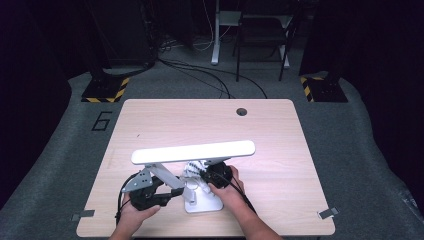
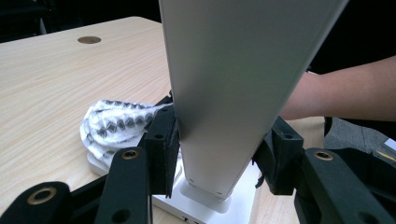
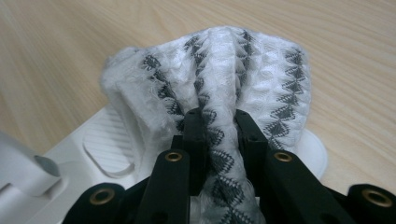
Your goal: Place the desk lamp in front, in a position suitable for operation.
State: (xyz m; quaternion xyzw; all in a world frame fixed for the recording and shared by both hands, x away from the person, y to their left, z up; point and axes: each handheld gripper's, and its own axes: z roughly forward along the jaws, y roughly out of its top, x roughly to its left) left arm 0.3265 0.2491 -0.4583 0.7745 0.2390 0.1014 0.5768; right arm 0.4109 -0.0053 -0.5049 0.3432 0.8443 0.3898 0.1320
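Observation:
A white desk lamp stands near the table's front edge, with its long head bar (image 1: 192,151) lit and its flat base (image 1: 202,202) below. My left gripper (image 1: 174,193) is shut on the lamp's slanted arm (image 2: 224,93); the black jaws press both sides of it just above the base (image 2: 236,203). A white cloth (image 3: 243,70) with grey diamond stripes lies bunched on the base (image 3: 105,140). My right gripper (image 3: 219,126) is shut on a pinched fold of that cloth, and it rests over the base's far side (image 1: 206,175). The cloth (image 2: 116,126) shows left of the arm.
The wooden table (image 1: 175,125) has a round cable hole (image 1: 241,111) near its far edge and tape tabs (image 1: 326,213) at the front corners. Beyond the table stand a chair (image 1: 262,30), floor cables and striped stand bases (image 1: 105,90).

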